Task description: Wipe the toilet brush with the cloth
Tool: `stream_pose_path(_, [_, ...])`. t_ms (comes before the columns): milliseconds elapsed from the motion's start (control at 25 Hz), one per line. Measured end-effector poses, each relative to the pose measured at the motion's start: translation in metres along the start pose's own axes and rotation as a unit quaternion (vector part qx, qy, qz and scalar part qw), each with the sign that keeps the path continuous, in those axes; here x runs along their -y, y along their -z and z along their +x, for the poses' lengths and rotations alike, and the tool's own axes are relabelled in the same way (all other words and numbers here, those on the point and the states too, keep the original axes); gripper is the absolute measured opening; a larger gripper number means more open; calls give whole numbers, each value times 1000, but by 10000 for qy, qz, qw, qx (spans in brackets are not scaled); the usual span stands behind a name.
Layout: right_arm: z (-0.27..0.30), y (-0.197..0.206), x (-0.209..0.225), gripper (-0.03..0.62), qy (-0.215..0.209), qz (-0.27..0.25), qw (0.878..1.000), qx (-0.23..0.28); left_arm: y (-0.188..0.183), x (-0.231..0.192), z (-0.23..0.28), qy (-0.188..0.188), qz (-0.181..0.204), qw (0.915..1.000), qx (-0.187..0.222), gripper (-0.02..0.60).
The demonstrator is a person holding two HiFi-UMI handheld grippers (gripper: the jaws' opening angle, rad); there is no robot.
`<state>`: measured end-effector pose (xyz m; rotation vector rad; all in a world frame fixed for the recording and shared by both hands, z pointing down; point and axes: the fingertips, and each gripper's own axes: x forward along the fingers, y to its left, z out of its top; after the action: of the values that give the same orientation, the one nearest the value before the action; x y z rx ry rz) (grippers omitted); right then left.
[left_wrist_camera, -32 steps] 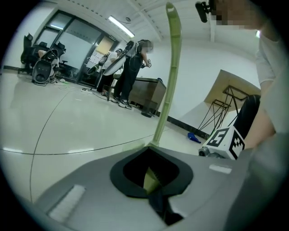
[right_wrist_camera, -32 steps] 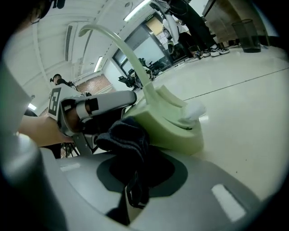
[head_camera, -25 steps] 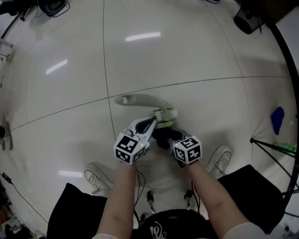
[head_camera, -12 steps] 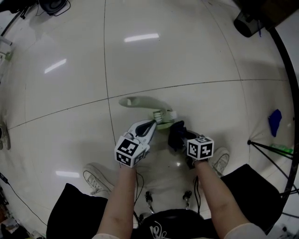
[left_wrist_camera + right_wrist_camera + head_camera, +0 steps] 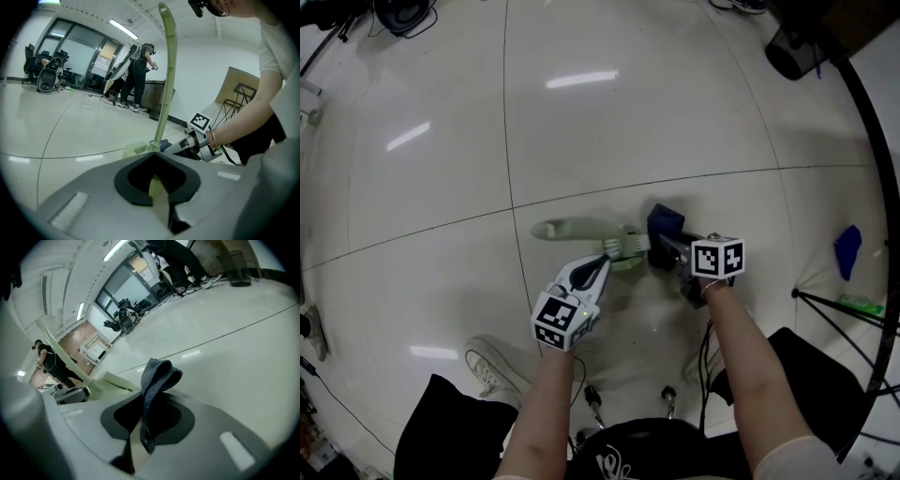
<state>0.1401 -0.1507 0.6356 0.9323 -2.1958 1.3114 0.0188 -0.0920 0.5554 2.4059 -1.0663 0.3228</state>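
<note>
The left gripper (image 5: 157, 190) is clamped on the brush (image 5: 581, 229). Its pale green handle (image 5: 165, 70) runs on from the jaws, thin and slightly curved. The right gripper (image 5: 140, 427) pinches a dark blue cloth (image 5: 157, 376), with a fold bunched above the jaws, just beside the brush's white bristles (image 5: 626, 246). Bare floor (image 5: 441, 141) lies open ahead and to the left. A tripod (image 5: 844, 302) stands well apart on the right.

Ceiling lights glint off a glossy white tiled floor (image 5: 675, 112) crossed by thin dark grout lines. A person's white sneaker (image 5: 492, 362) stands on it near the lower edge. Thin black stand legs (image 5: 844, 307) and a small blue object (image 5: 846, 247) sit at right, with dark cables (image 5: 403, 11) at top left.
</note>
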Motion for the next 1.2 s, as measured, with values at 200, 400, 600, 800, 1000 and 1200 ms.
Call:
stream_pose_path(200, [29,1,-6,71,-374,-57,9962,-784,-1,0,1,26,-42,10000,41,6])
stream_pose_path(400, [32,15,-1,71,-396,-158,9923,-1164,-2,-1,3,-8,-71,9999,77,6])
stream_pose_path(600, [25,33,-8,71,-525,-35,9899,-1319,-3,-2,4,-76,-81,9999,44,6])
stream_pose_path(800, [9,66,-11,71,-668,245,9820,-1747,-1,-4,3,-107,-178,9998,7,6])
stream_pose_path(1000, [-12,45,8,71,-131,-454,9840,-1717,-2,-5,3,-123,-270,9996,24,6])
stream_pose_path(1200, [-8,-58,-27,71,-352,-1362,9876,-694,0,2,4,-55,-251,9997,-52,6])
